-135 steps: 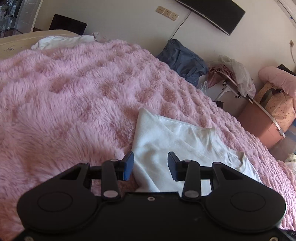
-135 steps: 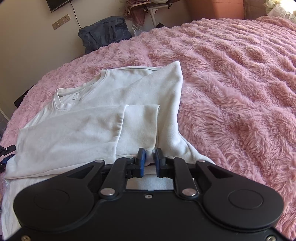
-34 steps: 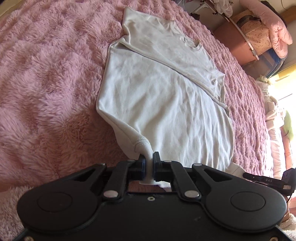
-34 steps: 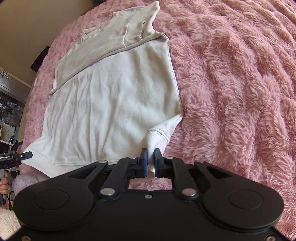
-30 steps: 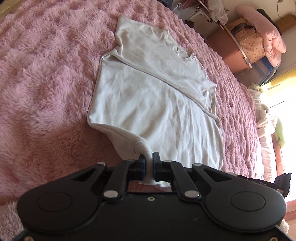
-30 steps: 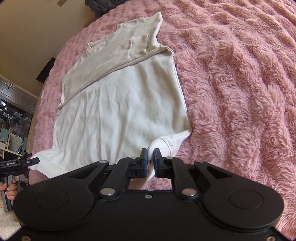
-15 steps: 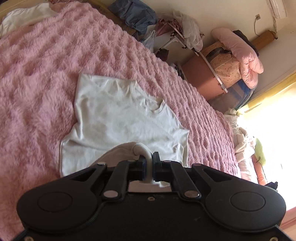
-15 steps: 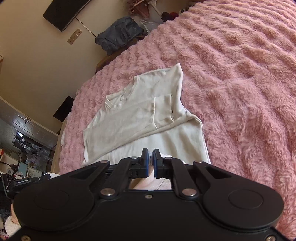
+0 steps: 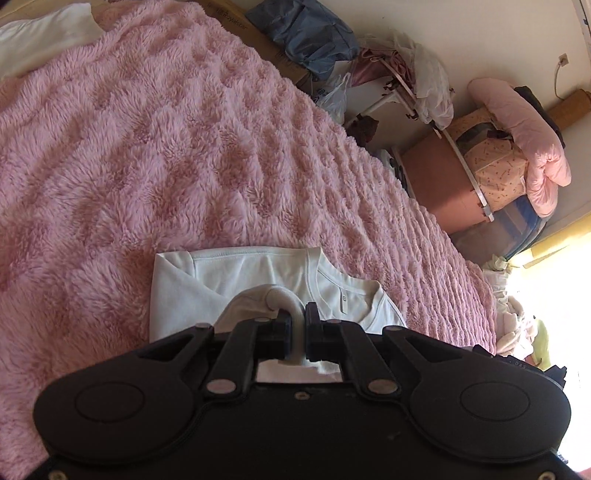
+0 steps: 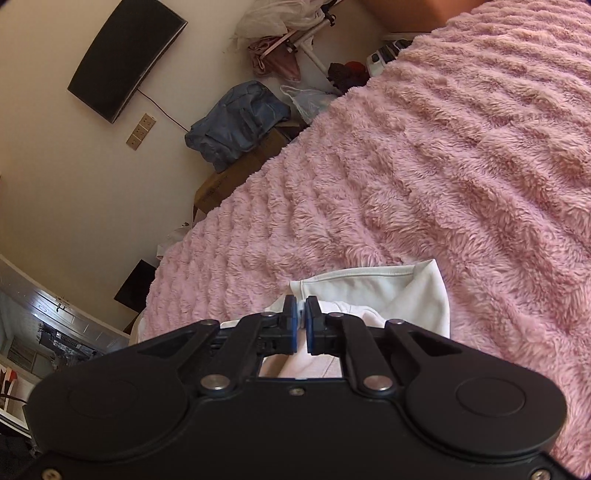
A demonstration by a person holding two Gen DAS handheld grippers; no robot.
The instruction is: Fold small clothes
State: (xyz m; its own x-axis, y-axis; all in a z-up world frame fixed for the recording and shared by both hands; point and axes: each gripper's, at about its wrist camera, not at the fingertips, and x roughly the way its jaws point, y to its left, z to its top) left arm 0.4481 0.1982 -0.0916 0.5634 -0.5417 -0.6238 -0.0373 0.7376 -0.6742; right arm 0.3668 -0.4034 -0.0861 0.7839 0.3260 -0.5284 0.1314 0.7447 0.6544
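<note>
A white T-shirt [image 9: 236, 273] lies on the pink fluffy blanket [image 9: 147, 147], its collar end farthest from me. My left gripper [image 9: 298, 325] is shut on a bottom hem corner of the shirt, lifted over the shirt's upper part. In the right wrist view the shirt [image 10: 388, 291] shows just past the fingers, and my right gripper [image 10: 301, 325] is shut on the other hem corner. Most of the shirt is hidden under both gripper bodies.
The pink blanket [image 10: 443, 166] covers the whole bed. Another white garment [image 9: 40, 33] lies at the far left corner. Beyond the bed edge are a blue bag [image 10: 236, 122] on a cardboard box, a drying rack [image 9: 406, 85] and storage boxes [image 9: 461, 177]. A TV [image 10: 125, 59] hangs on the wall.
Both grippers have carried the shirt's bottom hem forward towards the collar end, so much less of the shirt shows ahead. Both stay shut on the hem corners.
</note>
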